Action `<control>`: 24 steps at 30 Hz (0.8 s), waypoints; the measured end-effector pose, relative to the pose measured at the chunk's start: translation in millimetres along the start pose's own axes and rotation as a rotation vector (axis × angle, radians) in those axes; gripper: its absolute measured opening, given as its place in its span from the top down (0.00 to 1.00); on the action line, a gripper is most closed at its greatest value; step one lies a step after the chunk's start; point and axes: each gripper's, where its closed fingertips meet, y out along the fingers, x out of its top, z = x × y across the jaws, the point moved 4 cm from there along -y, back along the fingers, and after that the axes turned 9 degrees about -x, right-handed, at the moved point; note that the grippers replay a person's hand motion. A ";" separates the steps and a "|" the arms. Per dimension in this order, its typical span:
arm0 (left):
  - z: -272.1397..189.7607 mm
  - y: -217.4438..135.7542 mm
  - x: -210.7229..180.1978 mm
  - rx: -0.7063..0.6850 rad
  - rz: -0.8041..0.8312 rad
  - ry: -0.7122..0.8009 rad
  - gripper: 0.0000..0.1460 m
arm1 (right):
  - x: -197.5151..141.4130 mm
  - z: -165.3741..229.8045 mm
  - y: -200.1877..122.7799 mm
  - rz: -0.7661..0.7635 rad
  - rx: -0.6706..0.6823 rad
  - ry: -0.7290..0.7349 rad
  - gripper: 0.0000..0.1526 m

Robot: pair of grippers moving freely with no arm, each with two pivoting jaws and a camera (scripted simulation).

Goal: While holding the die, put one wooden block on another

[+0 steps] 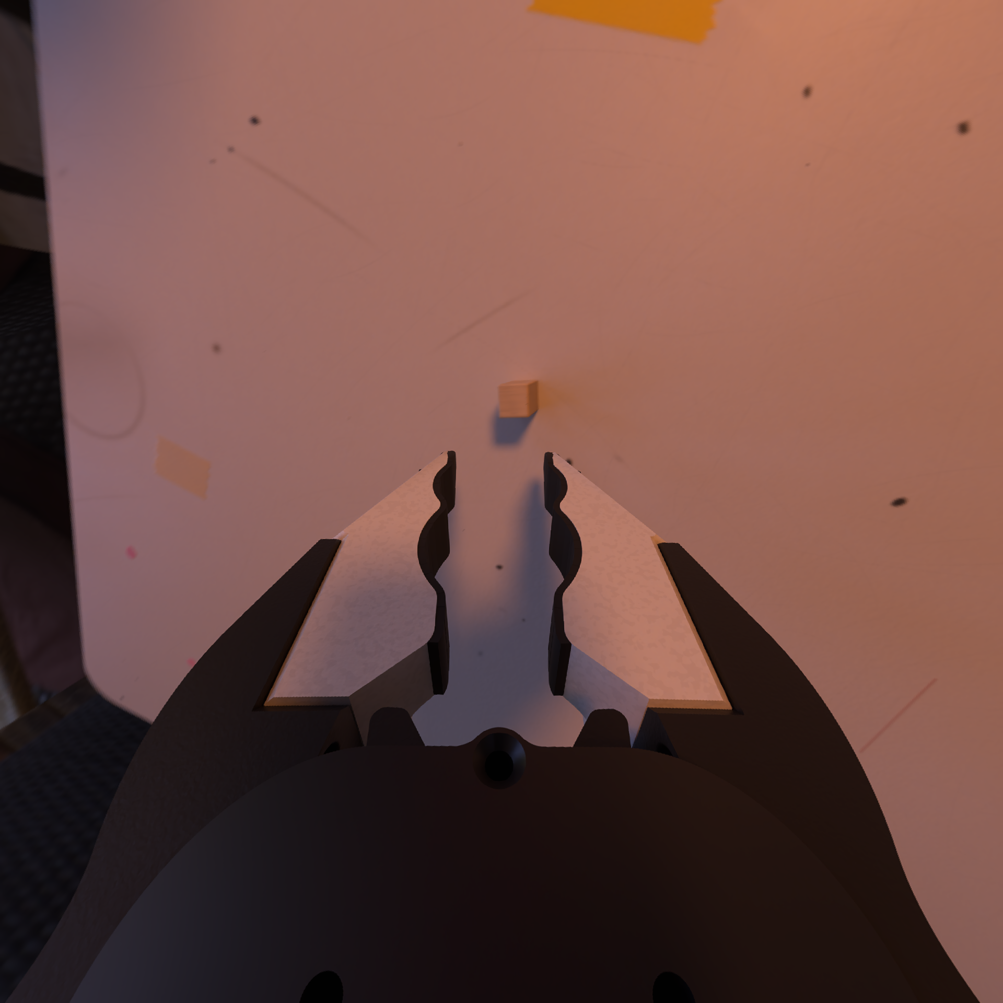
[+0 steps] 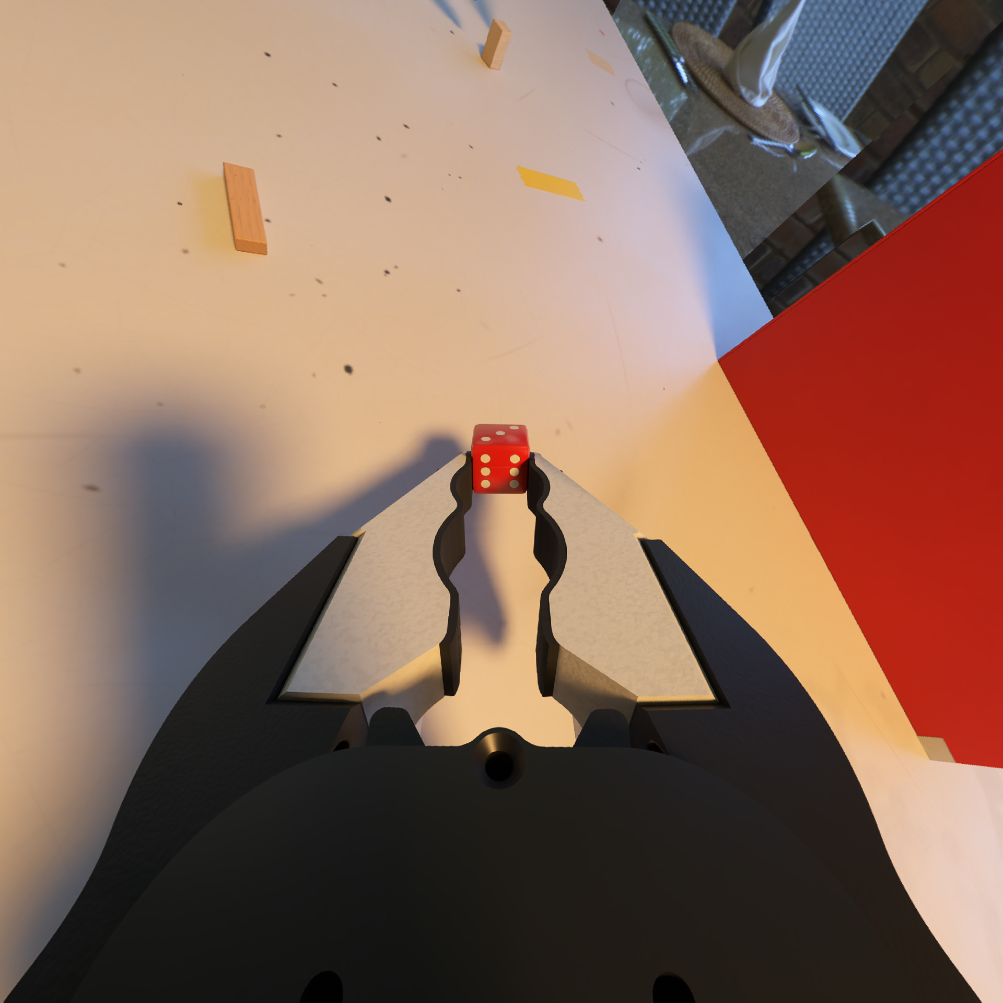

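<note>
My right gripper [image 2: 500,461] is shut on a red die [image 2: 500,458] with pale pips, held at the fingertips above the table. In the right wrist view a wooden block [image 2: 245,208] lies flat at the upper left, and a second wooden block [image 2: 496,44] stands on its end at the far top. My left gripper [image 1: 500,456] is open and empty. In the left wrist view a wooden block [image 1: 518,398] stands just beyond its fingertips, seen end-on, slightly right of centre.
A large red box [image 2: 890,461] stands at the right of the right wrist view, close to the gripper. The pale table [image 2: 380,336] has yellow tape patches [image 2: 551,182] [image 1: 629,16] and its edges run at the upper right [image 2: 684,157] and the left [image 1: 59,380].
</note>
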 end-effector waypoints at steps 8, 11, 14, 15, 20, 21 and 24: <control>0.6 9.8 0.0 -0.074 -0.033 -0.050 0.90 | -0.9 0.2 0.0 0.002 0.006 0.002 0.88; -6.4 7.8 -3.1 -0.110 -0.013 -0.043 0.95 | -1.4 0.1 0.1 0.003 0.009 0.004 0.88; -17.5 3.4 -9.8 -0.184 0.040 -0.049 0.99 | -1.9 0.1 -0.1 0.003 0.012 0.007 0.88; -19.3 1.6 -10.3 -0.203 0.046 -0.054 0.98 | -2.0 0.2 0.0 0.003 0.014 0.008 0.88; -7.8 -3.0 3.1 -0.157 -0.052 -0.068 0.78 | -2.5 0.9 0.6 0.005 0.020 0.008 0.88; -5.5 -1.2 4.9 -0.149 -0.061 -0.065 0.75 | -2.5 0.7 0.4 0.005 0.020 0.009 0.88; 0.6 7.6 4.4 -0.140 -0.041 -0.060 0.73 | -2.2 -0.4 -0.3 0.002 0.015 0.011 0.88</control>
